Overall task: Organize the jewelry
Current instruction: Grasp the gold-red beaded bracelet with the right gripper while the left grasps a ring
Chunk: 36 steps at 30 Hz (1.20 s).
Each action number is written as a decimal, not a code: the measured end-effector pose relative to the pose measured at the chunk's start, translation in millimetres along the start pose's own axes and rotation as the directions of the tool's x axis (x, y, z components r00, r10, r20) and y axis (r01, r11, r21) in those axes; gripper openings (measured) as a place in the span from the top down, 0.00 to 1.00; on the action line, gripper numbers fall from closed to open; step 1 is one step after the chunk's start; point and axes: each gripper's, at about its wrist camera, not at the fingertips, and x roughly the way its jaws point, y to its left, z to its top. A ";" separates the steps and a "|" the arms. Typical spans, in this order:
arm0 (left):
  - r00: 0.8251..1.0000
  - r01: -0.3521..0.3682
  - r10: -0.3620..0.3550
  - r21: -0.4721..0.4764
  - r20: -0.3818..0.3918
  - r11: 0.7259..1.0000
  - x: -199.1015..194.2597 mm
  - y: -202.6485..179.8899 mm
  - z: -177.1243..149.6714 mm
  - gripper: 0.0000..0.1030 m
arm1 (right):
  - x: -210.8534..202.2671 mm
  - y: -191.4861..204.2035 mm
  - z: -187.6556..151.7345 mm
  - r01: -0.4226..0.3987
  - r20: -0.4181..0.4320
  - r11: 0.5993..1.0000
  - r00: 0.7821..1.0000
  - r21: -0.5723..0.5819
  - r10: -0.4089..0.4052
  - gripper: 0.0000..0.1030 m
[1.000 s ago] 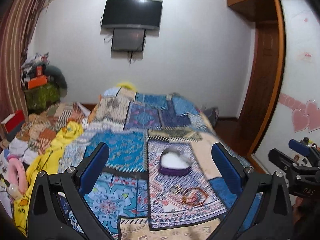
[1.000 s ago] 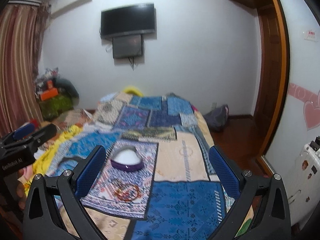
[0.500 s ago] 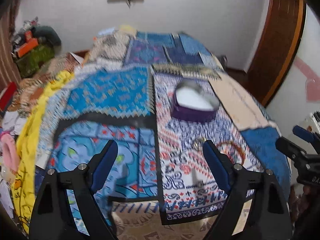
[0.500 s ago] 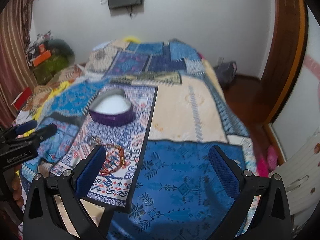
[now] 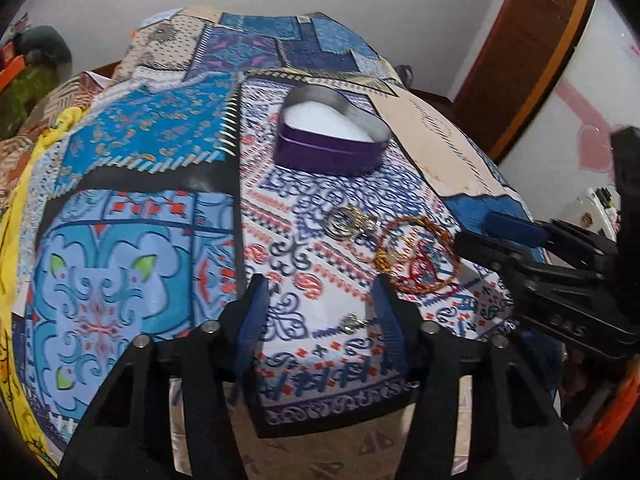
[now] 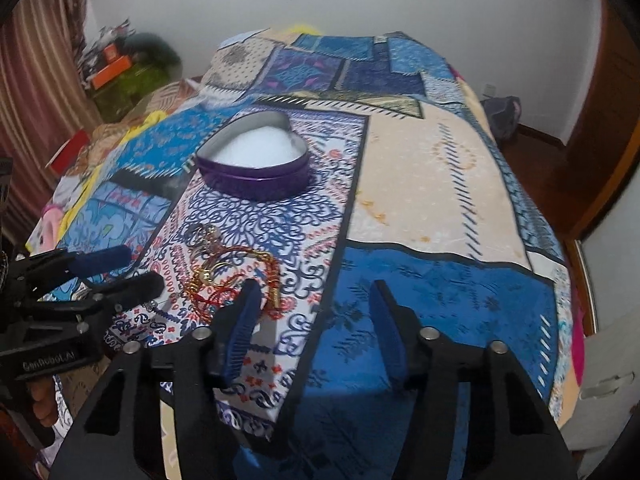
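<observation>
A purple heart-shaped box (image 5: 329, 142) with white padding stands open on the patterned bedspread; it also shows in the right wrist view (image 6: 256, 166). In front of it lie silver and gold rings (image 5: 348, 218), red and gold bangles (image 5: 416, 256) and a small silver piece (image 5: 352, 322). My left gripper (image 5: 320, 304) is open and empty, low over the cloth, with the small silver piece between its fingers. My right gripper (image 6: 314, 312) is open and empty; its left finger is just right of the bangles (image 6: 236, 276).
The bedspread (image 6: 420, 184) covers a bed whose near edge drops off below both grippers. Clutter and a yellow cloth (image 5: 20, 208) lie to the left. A wooden door (image 5: 532, 52) and a white panel stand to the right.
Both grippers have tilted down and moved in close to the jewelry. Their jaws have narrowed from wide open to partly open. The jewelry and box have not moved.
</observation>
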 end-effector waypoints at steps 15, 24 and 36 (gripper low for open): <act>1.000 0.014 -0.014 0.055 -0.010 0.998 0.9 -5.4 -11.4 0.79 | 18.5 19.1 1.1 -0.039 -0.028 0.994 0.999 -0.100 0.036 0.93; 1.000 0.011 -0.011 0.054 0.007 0.998 -7.9 -4.0 -13.7 0.89 | 7.3 22.8 2.8 -0.041 0.005 0.995 0.999 -0.086 0.042 0.93; 0.991 -0.020 0.012 0.061 0.132 0.998 -47.2 -1.2 4.7 0.89 | -31.9 34.2 13.4 -0.023 0.103 0.996 0.994 -0.082 0.032 0.93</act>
